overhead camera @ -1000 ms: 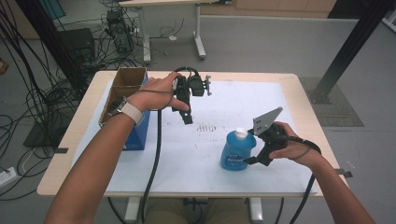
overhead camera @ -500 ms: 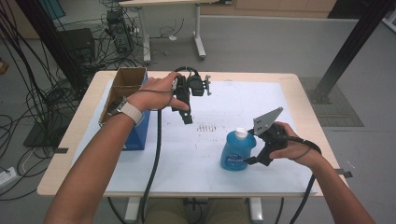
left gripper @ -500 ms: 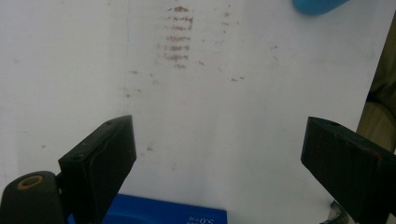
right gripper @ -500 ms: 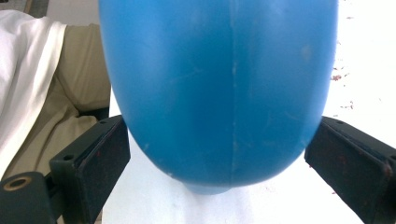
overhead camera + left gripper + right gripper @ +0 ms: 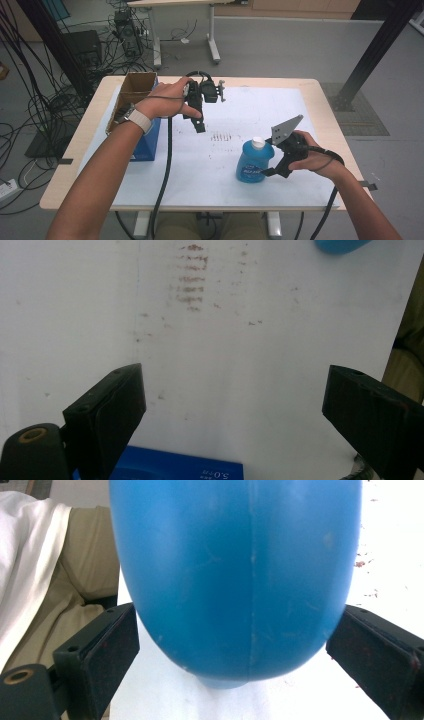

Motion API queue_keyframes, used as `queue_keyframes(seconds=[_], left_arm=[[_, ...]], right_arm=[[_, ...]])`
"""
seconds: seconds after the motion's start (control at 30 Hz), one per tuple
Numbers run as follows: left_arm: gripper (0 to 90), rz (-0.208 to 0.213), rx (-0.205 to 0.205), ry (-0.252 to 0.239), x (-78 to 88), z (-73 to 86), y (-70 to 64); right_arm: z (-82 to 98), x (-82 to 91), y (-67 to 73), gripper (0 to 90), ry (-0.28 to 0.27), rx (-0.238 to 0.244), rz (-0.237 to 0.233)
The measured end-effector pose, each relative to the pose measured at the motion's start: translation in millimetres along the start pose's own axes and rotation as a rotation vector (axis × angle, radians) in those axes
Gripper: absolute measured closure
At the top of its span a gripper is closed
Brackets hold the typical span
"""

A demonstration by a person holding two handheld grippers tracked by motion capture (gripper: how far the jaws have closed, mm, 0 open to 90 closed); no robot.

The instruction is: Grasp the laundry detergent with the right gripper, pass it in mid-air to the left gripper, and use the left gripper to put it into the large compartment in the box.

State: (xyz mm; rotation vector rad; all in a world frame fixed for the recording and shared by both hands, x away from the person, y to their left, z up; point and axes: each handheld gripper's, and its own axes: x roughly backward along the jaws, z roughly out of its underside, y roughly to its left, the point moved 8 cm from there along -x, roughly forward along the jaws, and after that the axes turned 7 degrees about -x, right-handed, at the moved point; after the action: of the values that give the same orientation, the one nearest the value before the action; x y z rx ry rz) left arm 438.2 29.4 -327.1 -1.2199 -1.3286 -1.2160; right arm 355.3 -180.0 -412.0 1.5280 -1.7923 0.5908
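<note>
Blue plastic is what we are seeing between the jaws of the right gripper (image 5: pixel 235 645): the blue bottle (image 5: pixel 254 161) is standing upright on the white sheet (image 5: pixel 280 107) toward the near right of the table (image 5: pixel 325 92), its white cap (image 5: pixel 258 143) on top. In the right gripper view the two black jaws are sitting spread at either side of the bottle's body; the right-hand one is lying against the plastic, and at the left-hand one we cannot tell whether there is contact. In the high view we are noting the right gripper (image 5: pixel 270 167) just beside the bottle.

We are holding the left gripper (image 5: pixel 199 125) raised over the far left part of the sheet, well apart from the bottle. Its jaws are standing wide apart with nothing between them, pointing down at faint brown smudges (image 5: pixel 192 277) on the sheet. A blue box (image 5: pixel 150 140) and an open cardboard box (image 5: pixel 134 87) are sitting at the table's left edge.
</note>
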Motion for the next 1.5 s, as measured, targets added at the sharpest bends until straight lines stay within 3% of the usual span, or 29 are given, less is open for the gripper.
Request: queue_keyframes(seconds=[1.5], left_arm=[[11.2, -0.002, 0.005, -0.009, -2.5, 1.8, -1.0]], right_arm=[[1.3, -6.4, -0.4, 6.8, -0.023, -0.011, -0.001]])
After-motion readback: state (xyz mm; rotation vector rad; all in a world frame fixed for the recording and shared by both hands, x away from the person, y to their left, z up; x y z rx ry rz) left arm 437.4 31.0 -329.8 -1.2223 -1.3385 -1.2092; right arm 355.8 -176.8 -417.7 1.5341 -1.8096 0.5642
